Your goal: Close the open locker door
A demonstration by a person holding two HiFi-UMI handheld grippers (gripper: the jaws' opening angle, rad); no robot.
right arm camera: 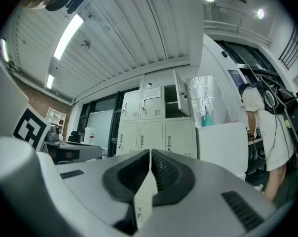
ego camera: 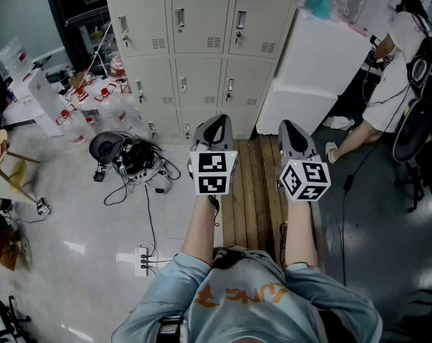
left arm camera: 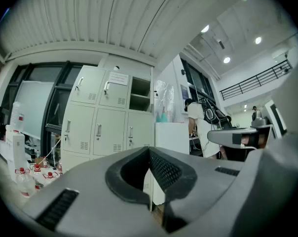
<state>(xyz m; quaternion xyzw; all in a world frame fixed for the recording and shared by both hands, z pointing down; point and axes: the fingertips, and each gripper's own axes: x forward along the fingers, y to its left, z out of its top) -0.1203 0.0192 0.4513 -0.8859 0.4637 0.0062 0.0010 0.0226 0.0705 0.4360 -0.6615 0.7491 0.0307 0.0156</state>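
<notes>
A bank of beige lockers [ego camera: 202, 56] stands ahead of me. Its top right compartment [left arm camera: 140, 94] is open, and its door [right arm camera: 181, 93] swings out toward the right. The head view cuts off that top row. My left gripper [ego camera: 214, 126] and right gripper [ego camera: 292, 127] are held side by side in front of the lockers, well short of them. The left gripper [left arm camera: 150, 149] is shut with its pads pressed together and nothing between them. The right gripper [right arm camera: 150, 152] is shut and empty too.
A tall white box [ego camera: 312, 70] stands against the lockers' right side, and a person [ego camera: 391, 84] stands just past it. Water bottles [ego camera: 80, 120], a tangle of cables and gear [ego camera: 134, 156] and a power strip [ego camera: 143, 259] lie on the floor at left. Wooden slats [ego camera: 255, 191] run underfoot.
</notes>
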